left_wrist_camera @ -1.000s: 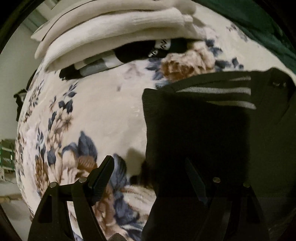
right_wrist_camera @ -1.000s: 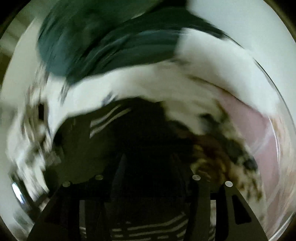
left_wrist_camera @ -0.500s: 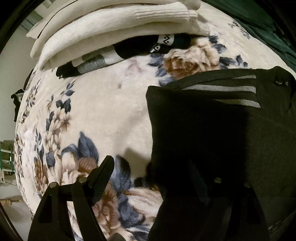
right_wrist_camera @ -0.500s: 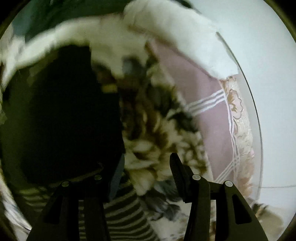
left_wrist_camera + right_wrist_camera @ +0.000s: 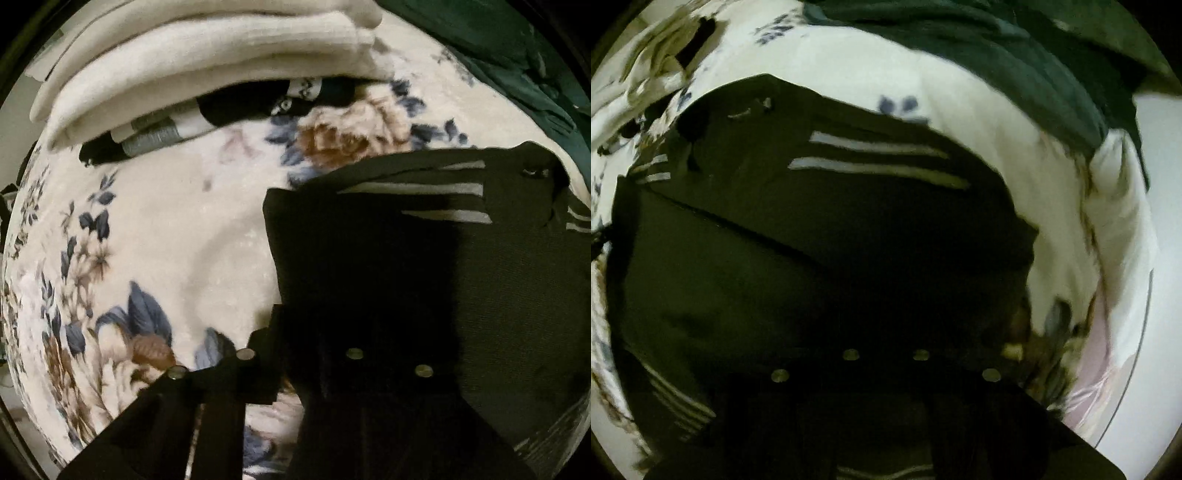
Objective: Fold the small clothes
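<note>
A black garment with grey stripes lies flat on the floral blanket. My left gripper points down at the garment's left edge. Its jaws are closing, with that edge pinched between them. In the right wrist view the same black garment fills most of the picture. My right gripper is shut and points straight down over the garment's near part. Its tips are lost in the dark, so I cannot see whether cloth is caught there.
A stack of folded cream clothes lies at the far side, with black and grey socks under its edge. Dark green cloth lies beyond the garment. A pink striped sheet shows at the right.
The left jaws have gone from wide open to closed on the garment's left edge. The right gripper has swung from over the blanket back over the black garment, and its jaws have shut.
</note>
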### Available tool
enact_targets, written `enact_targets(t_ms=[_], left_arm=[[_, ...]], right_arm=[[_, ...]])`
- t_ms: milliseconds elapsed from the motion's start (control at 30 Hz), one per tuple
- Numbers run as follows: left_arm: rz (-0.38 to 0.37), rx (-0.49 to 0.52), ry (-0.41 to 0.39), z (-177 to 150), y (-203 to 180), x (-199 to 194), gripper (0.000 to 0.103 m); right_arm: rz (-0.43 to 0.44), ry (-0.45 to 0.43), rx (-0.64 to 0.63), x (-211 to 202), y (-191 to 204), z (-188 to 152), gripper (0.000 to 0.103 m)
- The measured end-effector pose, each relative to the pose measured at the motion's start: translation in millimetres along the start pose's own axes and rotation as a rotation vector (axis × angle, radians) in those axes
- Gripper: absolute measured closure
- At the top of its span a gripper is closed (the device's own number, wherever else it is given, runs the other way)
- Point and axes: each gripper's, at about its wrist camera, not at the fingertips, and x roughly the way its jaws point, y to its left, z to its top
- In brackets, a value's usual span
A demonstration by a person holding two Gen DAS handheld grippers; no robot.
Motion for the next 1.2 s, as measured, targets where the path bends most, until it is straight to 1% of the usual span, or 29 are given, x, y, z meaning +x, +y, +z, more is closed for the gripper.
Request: enact_targets(t_ms=[67, 133, 167, 233, 267, 300, 333, 367, 400, 433, 467, 500, 533, 567, 600, 667, 700, 733, 767, 800, 833, 867, 900, 967, 1033, 1067, 1133, 1167, 1200], left_arm=[[-0.04, -0.041, -0.011, 1.7, 12.0, -2.2, 0.095], [-0.059, -0.079, -0.024, 3.4, 24.5, -4.7, 0.097], [-0.05, -0.092, -0.032, 4.6, 29.7, -5.9, 0.1], [-0.021, -0.116, -0.045, 8.6, 42.8, -6.2, 0.1], [-0.028, -0.137, -0.04, 10.9, 51.1, -4.2, 0.101], [-0.041, -0.162, -0.03, 13.3, 59.6, -1.6, 0.101], [-0.069, -0.179, -0.018, 15.8, 67.9, 0.8, 0.1], [-0.087, -0.184, -0.012, 17.2, 70.8, 1.5, 0.1], [-0.106, -0.195, -0.002, 18.4, 74.5, 1.4, 0.099], [-0.126, -0.207, 0.01, 19.6, 77.3, 1.4, 0.098], [-0.146, -0.214, 0.026, 20.4, 78.7, 2.7, 0.097], [-0.169, -0.219, 0.049, 20.4, 78.9, 5.5, 0.093], [-0.194, -0.217, 0.096, 21.8, 76.5, 13.2, 0.077], [-0.186, -0.211, 0.124, 20.7, 77.2, 19.4, 0.068], [-0.174, -0.203, 0.134, 21.4, 74.8, 22.3, 0.068], [-0.162, -0.178, 0.116, 21.8, 71.2, 26.2, 0.068], [-0.151, -0.166, 0.101, 22.0, 70.0, 26.5, 0.068], [-0.141, -0.152, 0.083, 22.3, 69.2, 26.0, 0.069], [-0.131, -0.135, 0.066, 22.1, 68.6, 25.2, 0.069], [-0.125, -0.122, 0.052, 20.9, 67.4, 24.3, 0.072], [-0.13, -0.113, 0.042, 19.2, 63.3, 23.9, 0.086], [-0.13, -0.103, 0.037, 18.8, 61.1, 23.3, 0.097], [-0.111, -0.089, 0.036, 19.6, 61.5, 23.8, 0.098], [-0.118, -0.096, 0.036, 19.9, 53.8, 23.6, 0.097], [-0.126, -0.129, 0.042, 23.8, 61.6, 25.0, 0.097], [-0.13, -0.146, 0.041, 26.3, 68.7, 24.7, 0.097], [-0.136, -0.181, 0.023, 29.5, 79.8, 18.2, 0.096], [-0.137, -0.191, 0.017, 30.9, 82.2, 15.3, 0.096], [-0.143, -0.206, 0.011, 32.7, 86.8, 10.9, 0.096]], right_arm=[[-0.015, -0.068, 0.013, -12.6, 1.9, 2.0, 0.103], [-0.046, -0.135, 0.041, -28.6, -2.2, 5.9, 0.103], [-0.06, -0.163, 0.058, -35.7, -5.4, 10.1, 0.103], [-0.089, -0.198, 0.09, -47.1, -13.8, 18.8, 0.103], [-0.088, -0.202, 0.107, -49.2, -19.3, 24.0, 0.103], [-0.058, -0.193, 0.133, -50.7, -27.0, 30.4, 0.103], [-0.004, -0.164, 0.16, -49.9, -30.1, 35.5, 0.103], [0.071, -0.111, 0.181, -44.4, -35.0, 41.9, 0.103], [0.143, -0.063, 0.192, -35.7, -40.2, 42.5, 0.098], [0.195, -0.026, 0.197, -29.8, -41.8, 44.8, 0.09], [0.229, 0.0, 0.193, -23.5, -41.4, 43.7, 0.062], [0.248, 0.024, 0.183, -17.1, -39.3, 43.5, 0.038], [0.245, 0.048, 0.162, -9.6, -35.2, 42.1, 0.037], [0.233, 0.07, 0.136, -3.2, -30.6, 40.3, 0.037], [0.216, 0.103, 0.101, 5.4, -24.3, 38.9, 0.037], [0.183, 0.149, 0.042, 18.9, -10.8, 34.1, 0.037], [0.146, 0.164, 0.006, 23.8, -4.0, 31.8, 0.04], [0.105, 0.15, -0.03, 25.1, 2.8, 29.8, 0.047], [0.073, 0.113, -0.064, 21.2, 9.8, 29.1, 0.082], [0.061, 0.09, -0.066, 17.1, 12.8, 30.3, 0.097], [0.044, 0.063, -0.056, 11.5, 14.1, 31.9, 0.102], [0.017, 0.001, -0.045, -0.3, 15.1, 34.9, 0.103], [0.005, -0.04, -0.038, -9.4, 14.7, 37.8, 0.103], [-0.021, -0.103, -0.006, -25.8, 10.8, 47.0, 0.103], [-0.049, -0.134, 0.011, -36.0, 5.5, 58.7, 0.103], [-0.051, -0.124, 0.013, -36.4, 3.2, 64.6, 0.103], [-0.023, -0.033, 0.011, -26.1, 1.7, 72.3, 0.103], [-0.012, -0.004, 0.019, -22.2, 2.9, 74.2, 0.103], [0.016, 0.011, 0.032, -21.6, 1.0, 72.6, 0.099]])
